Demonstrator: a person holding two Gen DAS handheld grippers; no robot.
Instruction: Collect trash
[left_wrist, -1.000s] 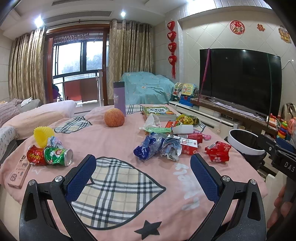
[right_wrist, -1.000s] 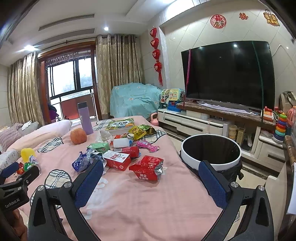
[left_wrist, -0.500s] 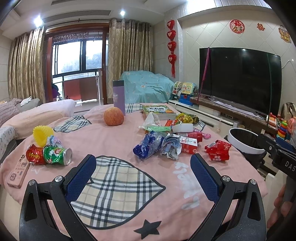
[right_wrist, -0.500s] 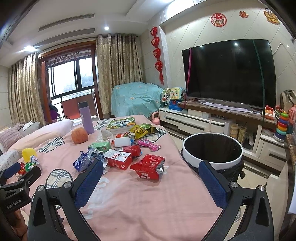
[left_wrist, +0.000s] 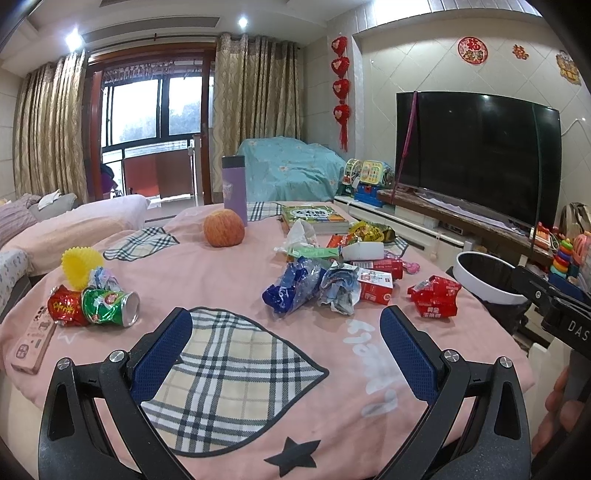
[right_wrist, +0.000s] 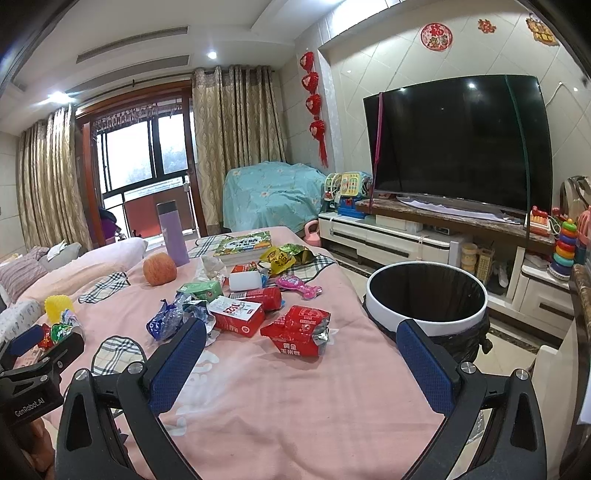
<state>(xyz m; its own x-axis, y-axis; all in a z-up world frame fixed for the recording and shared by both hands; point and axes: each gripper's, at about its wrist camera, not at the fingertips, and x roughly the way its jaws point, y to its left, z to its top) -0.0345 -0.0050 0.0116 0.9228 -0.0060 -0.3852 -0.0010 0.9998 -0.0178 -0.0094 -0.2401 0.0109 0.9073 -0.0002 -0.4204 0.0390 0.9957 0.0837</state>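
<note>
Trash lies on a pink-covered table (left_wrist: 236, 280): a blue crumpled wrapper (left_wrist: 291, 288), a red-white carton (left_wrist: 375, 286), a red foil bag (left_wrist: 436, 301) and crushed green and red cans (left_wrist: 107, 306) at the left. My left gripper (left_wrist: 284, 336) is open and empty above the plaid patch near the front edge. My right gripper (right_wrist: 301, 347) is open and empty just short of the red foil bag (right_wrist: 299, 330). A white-rimmed bin with a black liner (right_wrist: 426, 295) stands right of the table.
An apple (left_wrist: 223, 232), a purple flask (left_wrist: 233, 188), a book (left_wrist: 314, 218), a yellow cup (left_wrist: 79, 266) and a phone (left_wrist: 33, 343) also lie on the table. A TV (right_wrist: 454, 144) on a low cabinet stands to the right, with toys beside it.
Both grippers have eased slightly forward over the table. They stay open and empty. Nothing on the table has moved.
</note>
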